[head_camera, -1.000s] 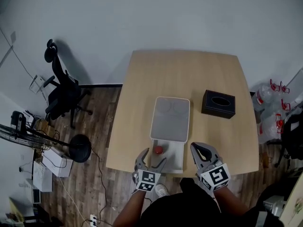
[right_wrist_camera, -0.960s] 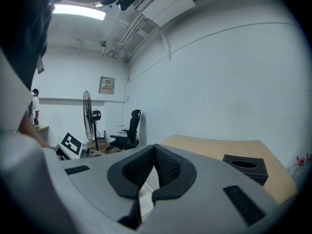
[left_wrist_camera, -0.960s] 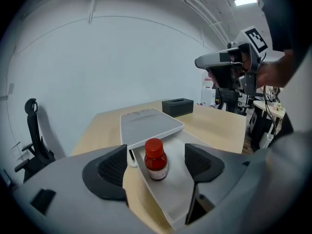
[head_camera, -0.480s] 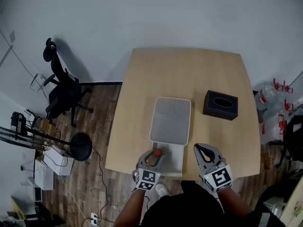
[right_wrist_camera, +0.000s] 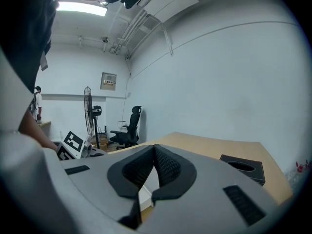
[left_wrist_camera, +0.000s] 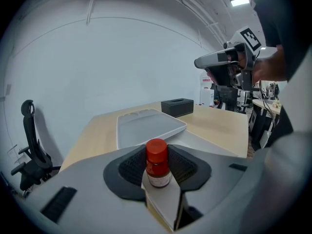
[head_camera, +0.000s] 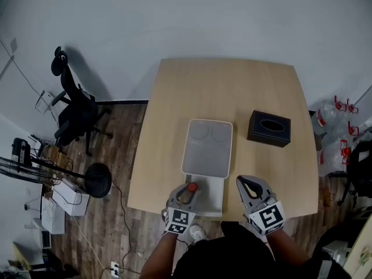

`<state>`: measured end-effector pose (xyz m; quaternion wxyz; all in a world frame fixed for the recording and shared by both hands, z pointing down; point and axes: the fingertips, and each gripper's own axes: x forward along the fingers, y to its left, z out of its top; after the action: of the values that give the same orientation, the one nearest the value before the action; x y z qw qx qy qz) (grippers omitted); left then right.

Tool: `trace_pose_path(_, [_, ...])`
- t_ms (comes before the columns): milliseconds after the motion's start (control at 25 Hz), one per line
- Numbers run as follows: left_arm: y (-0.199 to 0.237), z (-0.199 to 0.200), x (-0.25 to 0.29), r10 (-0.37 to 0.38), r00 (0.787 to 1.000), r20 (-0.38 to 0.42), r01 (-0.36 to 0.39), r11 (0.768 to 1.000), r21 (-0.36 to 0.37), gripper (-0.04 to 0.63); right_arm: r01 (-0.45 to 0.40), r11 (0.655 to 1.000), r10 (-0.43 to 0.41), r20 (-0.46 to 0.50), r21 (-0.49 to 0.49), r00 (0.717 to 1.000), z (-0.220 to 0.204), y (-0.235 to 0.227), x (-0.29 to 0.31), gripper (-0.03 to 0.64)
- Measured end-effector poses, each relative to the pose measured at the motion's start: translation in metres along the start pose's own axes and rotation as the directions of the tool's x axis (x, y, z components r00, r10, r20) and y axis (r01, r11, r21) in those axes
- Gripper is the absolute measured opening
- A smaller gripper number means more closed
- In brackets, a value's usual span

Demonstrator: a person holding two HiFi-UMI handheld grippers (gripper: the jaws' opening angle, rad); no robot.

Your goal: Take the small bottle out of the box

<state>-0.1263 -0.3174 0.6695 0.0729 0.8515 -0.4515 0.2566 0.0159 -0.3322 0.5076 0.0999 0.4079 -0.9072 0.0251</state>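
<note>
Red-capped small bottle (left_wrist_camera: 157, 165), white box (head_camera: 213, 194) (tissue box (head_camera: 268, 129) black).

I stand at a light wooden table (head_camera: 221, 92) whose far edge lies near a plain pale wall (head_camera: 174, 16). A brown wood-plank floor (head_camera: 119, 150) runs to my left, and on it stand a black office chair (head_camera: 74, 116) and a pedestal fan (head_camera: 97, 182). A strip ceiling light (right_wrist_camera: 80, 7) glows overhead.

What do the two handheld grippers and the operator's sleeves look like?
Left gripper and right gripper: grey moulded shells, two curved jaws lined with black ribbed pads. Each carries a white cube with black square markers. No cables visible. Forearms bare; black top. Left jaws are closing, small bottle between them.
</note>
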Motion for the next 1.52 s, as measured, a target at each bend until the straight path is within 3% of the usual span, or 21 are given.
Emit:
trace_pose_path(320, [0.004,0.020,-0.008,0.030,0.998,0.056,-0.030,1.000,0.005,0.147,0.007,1.000,-0.007,-0.013,0.003,1.000,-0.002,-0.002,-0.004,0.012])
trace_pose_path(600, [0.014,0.074,-0.033,0.060,0.984,0.165,-0.061,0.998,0.002,0.147,0.044,0.999,-0.044,0.020,0.013,0.999,0.004,-0.015,-0.006,0.012])
trace_pose_path(920, [0.029,0.138,-0.079,0.125,0.939,0.321,-0.119,0.992,-0.036,0.147,0.052,0.999,-0.052,0.041,0.016,0.998,0.008,-0.018,0.000,0.012])
trace_pose_path(1120, [0.038,0.174,-0.107,0.170,0.891,0.420,-0.151,0.985,-0.079,0.147,0.025,1.000,-0.026,0.067,0.008,0.997,0.018,-0.009,0.009,0.012])
trace_pose_path(1280, [0.042,0.188,-0.122,0.189,0.868,0.459,-0.167,0.982,-0.088,0.147,0.009,1.000,-0.008,0.089,-0.005,0.996,0.026,-0.001,0.014,0.012])
trace_pose_path(1520, [0.043,0.188,-0.132,0.198,0.864,0.464,-0.175,0.980,-0.093,0.147,0.008,0.999,-0.004,0.080,-0.041,0.997,0.035,0.008,0.017,0.012])
